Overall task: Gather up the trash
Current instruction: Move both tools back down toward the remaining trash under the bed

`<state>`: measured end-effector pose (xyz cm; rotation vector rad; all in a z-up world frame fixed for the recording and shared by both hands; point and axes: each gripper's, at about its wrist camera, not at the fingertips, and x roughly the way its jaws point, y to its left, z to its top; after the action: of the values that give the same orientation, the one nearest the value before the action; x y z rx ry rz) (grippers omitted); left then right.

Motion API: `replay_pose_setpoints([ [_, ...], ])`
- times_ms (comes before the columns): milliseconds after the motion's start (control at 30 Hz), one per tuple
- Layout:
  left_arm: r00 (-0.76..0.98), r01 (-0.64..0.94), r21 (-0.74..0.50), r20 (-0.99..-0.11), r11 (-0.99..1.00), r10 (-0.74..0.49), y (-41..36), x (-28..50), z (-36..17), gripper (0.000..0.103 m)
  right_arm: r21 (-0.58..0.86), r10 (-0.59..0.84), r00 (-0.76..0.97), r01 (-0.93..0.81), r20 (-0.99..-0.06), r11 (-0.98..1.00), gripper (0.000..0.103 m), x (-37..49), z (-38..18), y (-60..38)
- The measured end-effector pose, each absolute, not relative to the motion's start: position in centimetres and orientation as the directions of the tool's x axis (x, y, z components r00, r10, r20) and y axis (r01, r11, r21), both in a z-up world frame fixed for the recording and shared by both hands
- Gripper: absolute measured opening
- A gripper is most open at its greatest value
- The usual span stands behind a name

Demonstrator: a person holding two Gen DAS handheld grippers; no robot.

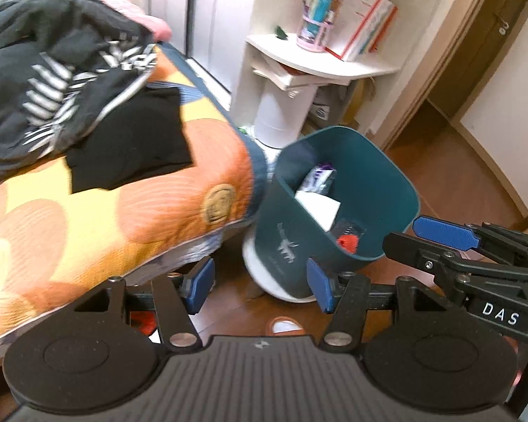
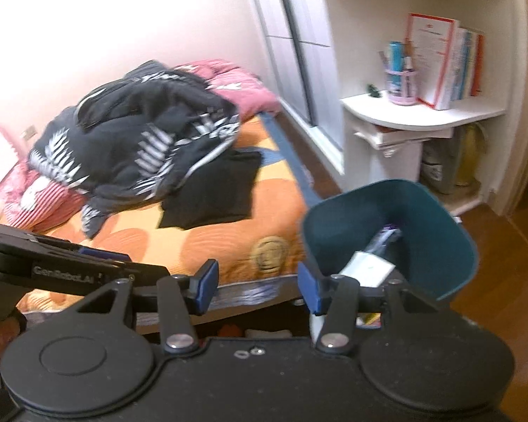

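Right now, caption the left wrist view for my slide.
Open left gripper faces a teal trash bin holding wrappers beside the bed.

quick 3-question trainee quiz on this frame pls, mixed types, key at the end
1. True or false: the teal trash bin is empty.
2. Multiple choice: where does the flat black cloth lie? A) on the orange quilt B) on the white shelf C) inside the bin
3. Fill in: both the left gripper and the right gripper have their jaws ____ with nothing between them.

Key
1. False: a white paper, a purple wrapper and a red-and-black wrapper lie inside.
2. A
3. open
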<state>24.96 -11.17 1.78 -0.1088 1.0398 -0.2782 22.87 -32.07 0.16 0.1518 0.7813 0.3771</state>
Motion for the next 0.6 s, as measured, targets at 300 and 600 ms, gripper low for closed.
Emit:
replay_pose_setpoints([
  [300, 0.514, 0.054, -0.214, -0.831, 0.975, -0.211, -2.1, 21.1, 0.5, 0.081, 0.281, 0.446, 0.574, -0.356, -0.687, 0.891, 0.051, 22.0, -1.5, -25.1],
  [600, 0.443, -0.132, -0.225, -0.885, 0.965, -0.146, 7.1, 19.3, -7.0, 0.09, 0.319, 0.478, 0.442, -0.387, -0.759, 0.865, 0.051, 22.5, -6.8, -18.7],
])
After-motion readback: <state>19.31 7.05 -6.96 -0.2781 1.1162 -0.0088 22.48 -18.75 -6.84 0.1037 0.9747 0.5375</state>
